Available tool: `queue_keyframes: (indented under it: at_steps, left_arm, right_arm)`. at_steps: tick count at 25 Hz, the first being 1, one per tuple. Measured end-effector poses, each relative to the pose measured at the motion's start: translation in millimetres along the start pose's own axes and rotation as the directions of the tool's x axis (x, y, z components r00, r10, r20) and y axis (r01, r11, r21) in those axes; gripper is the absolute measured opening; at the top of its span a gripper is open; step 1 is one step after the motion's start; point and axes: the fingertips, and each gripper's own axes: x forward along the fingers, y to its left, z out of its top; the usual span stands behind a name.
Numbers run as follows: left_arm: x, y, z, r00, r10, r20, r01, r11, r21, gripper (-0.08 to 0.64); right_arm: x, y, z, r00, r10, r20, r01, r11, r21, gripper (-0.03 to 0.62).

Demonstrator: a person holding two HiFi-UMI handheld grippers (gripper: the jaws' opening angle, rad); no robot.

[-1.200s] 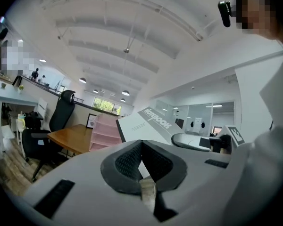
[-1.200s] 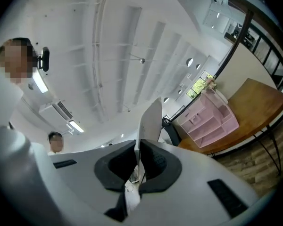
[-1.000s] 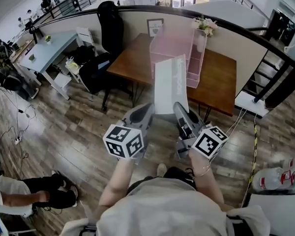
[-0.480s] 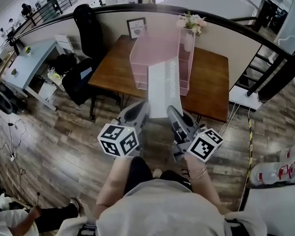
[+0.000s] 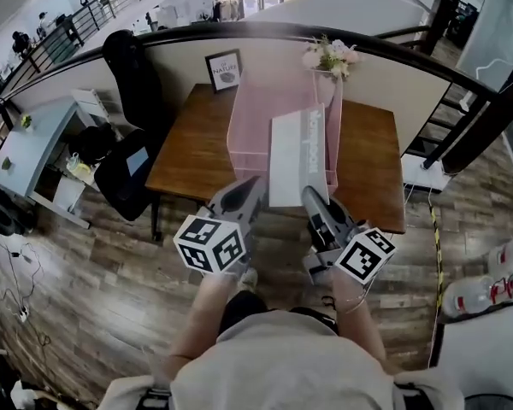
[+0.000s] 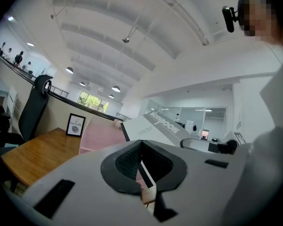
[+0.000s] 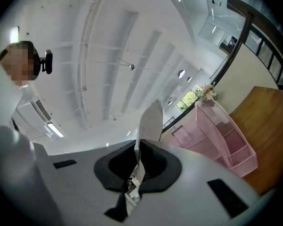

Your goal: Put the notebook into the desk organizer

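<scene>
I judge the job roughly half done. The thin, flat, pale-grey notebook with a word printed along its cover [image 5: 297,154] is off any surface and held in the air. It is not yet inside the tall, pink, see-through desk organizer [image 5: 258,109]. In the head view its far end overlaps the organizer's front, while its near edge hangs over the near side of the brown wooden table [image 5: 372,165].

Both tongs grip that near edge. The left gripper [image 5: 242,199] is clamped on the near-left corner, and its own view shows a dark spine strip running between the ribbed black pads. The right gripper [image 5: 319,205] is pinched tight on the near-right corner, with the cover seen edge-on as a thin white blade between its pads.

I think what is left is to carry the notebook further out, line it up with an opening, lower it in and let go.

The notebook looks smooth and stiff, since it stands out flat from a grip on one edge. The organizer has thin tinted walls with small box-shaped shelves stacked on its right side. I cannot tell whether the walls are fine mesh or plastic. The tabletop looks like matte wood grain.
</scene>
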Motion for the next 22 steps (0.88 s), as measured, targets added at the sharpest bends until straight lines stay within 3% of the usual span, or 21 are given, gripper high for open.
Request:
queue_keyframes:
  at_steps: [9,15,22]
  left_arm:
    - [26.4,76.0,41.9,0.996,-0.088,-0.009,0.088,0.996,0.022,0.009]
    - [38.5,98.0,47.1,0.983,-0.185,-0.013,0.185,0.983,0.01,0.009]
    - [52.4,125.7,54.8,0.977,-0.21,-0.027,0.21,0.977,0.023,0.009]
  right_arm:
    - [82.5,-16.8,2.1,0.992,-0.108,0.059,0.112,0.992,-0.059,0.02]
    - [111.2,-29.6,-2.5,0.983,-0.176,0.06,0.181,0.981,-0.074,0.028]
    - [137.8,-39.2,2.4,0.978,-0.205,0.043,0.209,0.97,-0.122,0.035]
